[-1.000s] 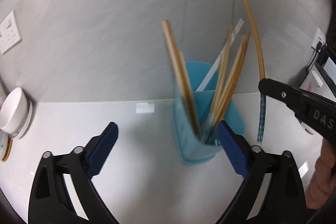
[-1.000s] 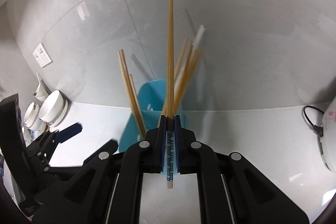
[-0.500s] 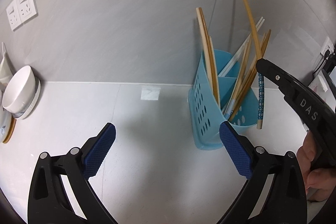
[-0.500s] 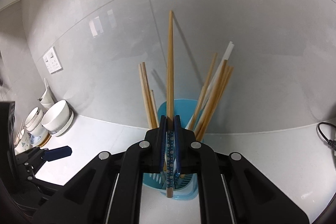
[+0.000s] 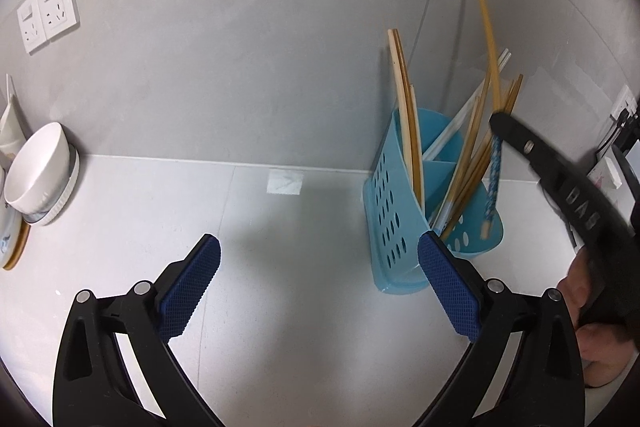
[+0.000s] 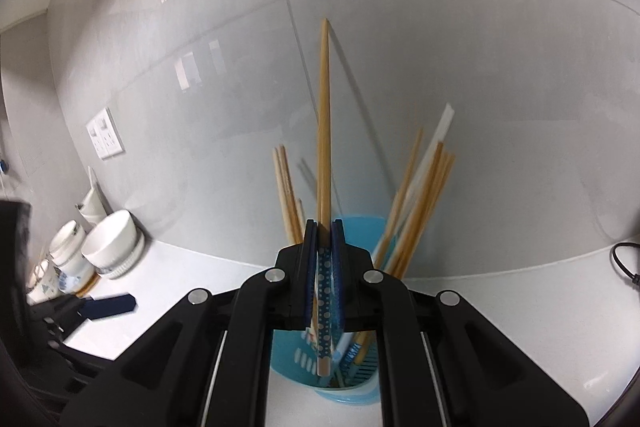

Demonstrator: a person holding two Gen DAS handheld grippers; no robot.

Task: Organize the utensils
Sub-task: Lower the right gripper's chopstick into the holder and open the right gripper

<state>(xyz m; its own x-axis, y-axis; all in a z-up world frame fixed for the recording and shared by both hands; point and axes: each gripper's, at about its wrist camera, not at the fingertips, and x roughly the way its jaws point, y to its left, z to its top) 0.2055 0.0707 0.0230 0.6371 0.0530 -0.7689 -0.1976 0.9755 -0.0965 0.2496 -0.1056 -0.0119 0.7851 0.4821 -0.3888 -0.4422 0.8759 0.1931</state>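
While the right gripper (image 6: 324, 239) clamps a patterned chopstick (image 6: 323, 187), the left gripper (image 5: 320, 279) gapes empty.
Its lower tip seems inside the blue holder (image 6: 346, 393).

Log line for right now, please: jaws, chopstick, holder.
left gripper: jaws open, empty | right gripper: jaws shut on blue-dotted chopstick, upright | chopstick's lower end over blue utensil holder, not released
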